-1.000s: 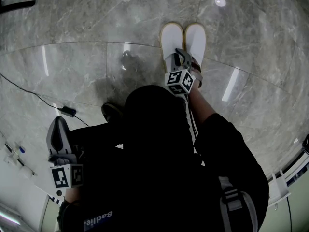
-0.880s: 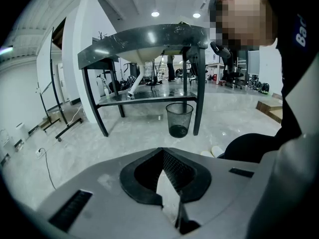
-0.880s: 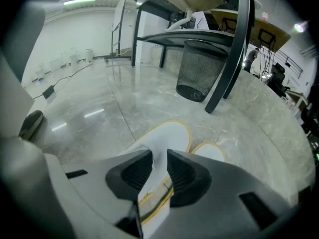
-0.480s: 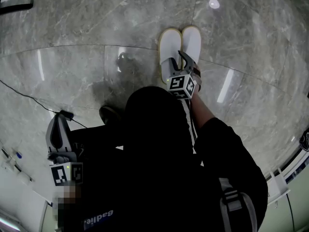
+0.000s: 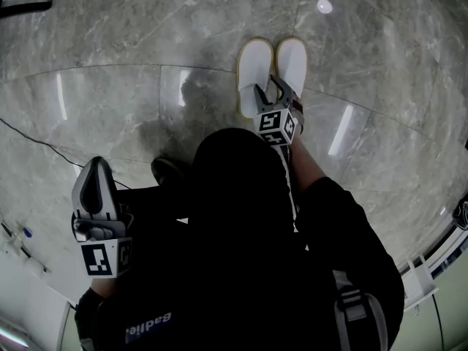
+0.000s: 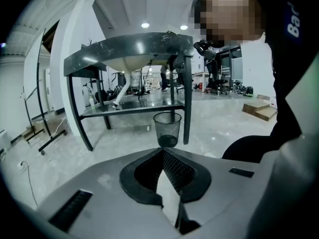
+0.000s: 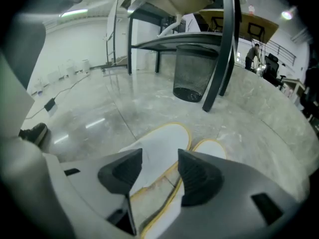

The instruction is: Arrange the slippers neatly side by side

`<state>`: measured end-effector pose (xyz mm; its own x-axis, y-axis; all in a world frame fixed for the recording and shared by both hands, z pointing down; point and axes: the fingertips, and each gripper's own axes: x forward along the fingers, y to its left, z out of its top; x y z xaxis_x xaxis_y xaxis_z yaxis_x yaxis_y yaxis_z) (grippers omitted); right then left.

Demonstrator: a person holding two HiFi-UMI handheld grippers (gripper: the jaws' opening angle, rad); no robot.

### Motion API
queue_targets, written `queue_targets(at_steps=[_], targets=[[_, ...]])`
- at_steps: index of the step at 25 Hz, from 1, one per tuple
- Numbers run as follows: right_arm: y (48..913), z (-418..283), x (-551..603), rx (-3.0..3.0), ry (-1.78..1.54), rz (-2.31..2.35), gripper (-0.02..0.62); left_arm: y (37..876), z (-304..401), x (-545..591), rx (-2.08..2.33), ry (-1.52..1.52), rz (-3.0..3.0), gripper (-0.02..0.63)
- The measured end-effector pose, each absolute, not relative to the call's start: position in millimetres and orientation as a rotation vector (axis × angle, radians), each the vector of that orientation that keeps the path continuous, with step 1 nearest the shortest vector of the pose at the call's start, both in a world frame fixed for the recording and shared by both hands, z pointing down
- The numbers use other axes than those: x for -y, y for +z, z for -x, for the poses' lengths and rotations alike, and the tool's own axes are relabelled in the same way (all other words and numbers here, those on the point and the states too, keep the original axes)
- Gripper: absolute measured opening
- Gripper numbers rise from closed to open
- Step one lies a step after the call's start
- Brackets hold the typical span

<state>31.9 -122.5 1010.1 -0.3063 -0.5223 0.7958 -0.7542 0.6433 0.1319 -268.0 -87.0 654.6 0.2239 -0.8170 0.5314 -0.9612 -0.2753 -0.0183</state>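
Observation:
Two white slippers with yellow-edged soles lie side by side on the marble floor, the left slipper (image 5: 254, 68) (image 7: 162, 143) touching the right slipper (image 5: 293, 59) (image 7: 210, 148). My right gripper (image 5: 268, 88) (image 7: 158, 167) hovers over their heel ends. Its jaws are opening, and the pads press on nothing; the slippers' inner edges show below through the gap. My left gripper (image 5: 93, 185) (image 6: 163, 156) is held low at my left side, away from the slippers. Its pads meet at the tip with nothing between them.
A black mesh waste bin (image 7: 193, 71) (image 6: 167, 128) stands under a dark-legged table (image 6: 129, 46) beyond the slippers. A cable (image 5: 40, 146) runs across the floor at the left. My dark shoe (image 5: 167, 170) is near my body. Cardboard boxes (image 6: 259, 109) lie further off.
The right gripper's jaws have parted and let go above the slippers' heel ends. The left gripper has shifted slightly up and right in the head view.

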Motion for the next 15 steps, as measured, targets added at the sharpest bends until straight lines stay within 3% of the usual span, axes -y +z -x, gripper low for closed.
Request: queue_targets(at_steps=[2,4,15], targets=[[1004,-30,124,2.037,0.424,-1.020,0.261,653,256,91,1.632,0.656,-2.238,-0.003],[996,-30,125,2.076,0.498,-1.038,0.278,654,249,95,1.620,0.658,-2.255,-0.003],[932,-50,141,2.179,0.612,-1.245,0.278,678,215,135,1.552,0.673,-2.335,-0.003]])
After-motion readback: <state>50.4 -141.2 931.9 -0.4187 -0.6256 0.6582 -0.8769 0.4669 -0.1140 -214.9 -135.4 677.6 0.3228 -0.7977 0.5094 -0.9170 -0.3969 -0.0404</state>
